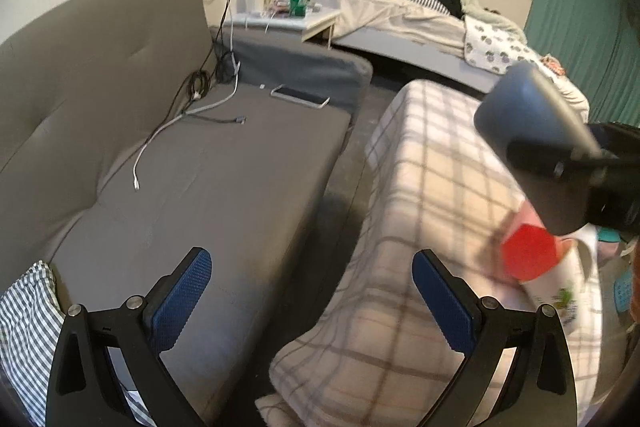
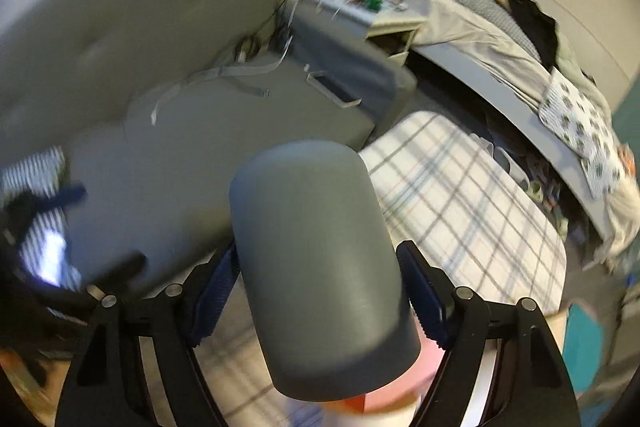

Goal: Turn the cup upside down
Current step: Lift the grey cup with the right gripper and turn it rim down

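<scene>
A bedroom with a grey sofa (image 1: 180, 147) beside a checked table (image 1: 420, 227). From my left gripper (image 1: 312, 303), spread and empty, the cup (image 1: 532, 131) hangs up-right over that table. My right gripper (image 2: 316, 291) clamps its sides, closed base pointing away.

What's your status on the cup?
Right gripper shut on grey cup, lifted over checked cloth. Left gripper open, empty. Red-capped bottle close beneath cup.

Left tongs (image 1: 312, 291) agape; right tongs (image 2: 316, 283) clamped
</scene>
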### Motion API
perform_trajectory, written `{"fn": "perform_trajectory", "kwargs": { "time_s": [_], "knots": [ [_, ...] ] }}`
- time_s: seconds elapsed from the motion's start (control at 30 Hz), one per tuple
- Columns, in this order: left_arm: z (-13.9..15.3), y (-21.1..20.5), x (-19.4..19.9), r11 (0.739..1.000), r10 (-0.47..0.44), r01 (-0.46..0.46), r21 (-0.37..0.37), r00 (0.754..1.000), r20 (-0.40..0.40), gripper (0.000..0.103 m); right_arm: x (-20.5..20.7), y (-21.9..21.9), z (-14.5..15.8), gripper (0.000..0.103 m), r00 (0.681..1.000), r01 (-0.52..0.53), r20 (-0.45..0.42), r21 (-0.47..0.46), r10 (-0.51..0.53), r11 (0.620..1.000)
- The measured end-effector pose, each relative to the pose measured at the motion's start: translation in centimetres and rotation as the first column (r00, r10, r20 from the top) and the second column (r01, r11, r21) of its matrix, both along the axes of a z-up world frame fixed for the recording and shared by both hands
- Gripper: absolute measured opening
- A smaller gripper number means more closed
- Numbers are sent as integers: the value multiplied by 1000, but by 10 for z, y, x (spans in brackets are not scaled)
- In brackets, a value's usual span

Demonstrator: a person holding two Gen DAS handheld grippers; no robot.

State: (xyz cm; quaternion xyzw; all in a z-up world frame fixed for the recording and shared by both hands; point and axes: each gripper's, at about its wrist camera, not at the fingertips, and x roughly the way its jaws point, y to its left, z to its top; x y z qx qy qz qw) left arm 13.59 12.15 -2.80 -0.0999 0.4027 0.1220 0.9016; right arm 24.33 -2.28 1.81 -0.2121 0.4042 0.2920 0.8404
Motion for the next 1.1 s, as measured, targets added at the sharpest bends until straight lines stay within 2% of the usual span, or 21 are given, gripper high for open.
{"fn": "perform_trajectory", "kwargs": {
  "time_s": [0.13,0.23,0.33,0.43,0.57,0.63,0.73,0.77,0.83,1.0,1.1],
  "knots": [
    [21,-13,-16,1000,-20,20,6,999,43,103,-20,-20,42,78,998,60,15,104,-62,993],
    [34,-23,-31,999,-38,37,7,997,70,103,-43,-36,64,77,995,99,21,117,-102,988],
    [41,-32,-44,999,-52,51,10,995,83,103,-72,-53,68,75,988,153,4,104,-154,983],
    [42,-40,-56,998,-57,56,12,994,92,103,-101,-71,53,71,971,239,-30,86,-237,967],
    [32,-48,-71,998,-70,70,3,995,75,103,-136,-95,11,70,927,364,-131,84,-352,928],
    [25,-55,-76,996,-94,93,8,994,60,103,-148,-103,-10,69,903,409,-179,80,-391,909],
    [20,-64,-81,991,-129,128,31,990,51,103,-162,-117,-32,69,882,449,-199,83,-427,890],
    [19,-66,-82,990,-136,134,38,989,50,103,-164,-121,-31,69,881,457,-187,105,-434,883],
    [19,-68,-84,990,-140,138,41,989,54,103,-161,-120,-27,69,881,458,-182,92,-437,884],
    [12,-63,-81,991,-131,130,27,990,50,103,-141,-112,4,68,899,439,-55,108,-435,892],
    [5,-60,-77,991,-130,129,22,991,26,103,-136,-107,9,68,900,432,-2,142,-436,891]
  ]
}}
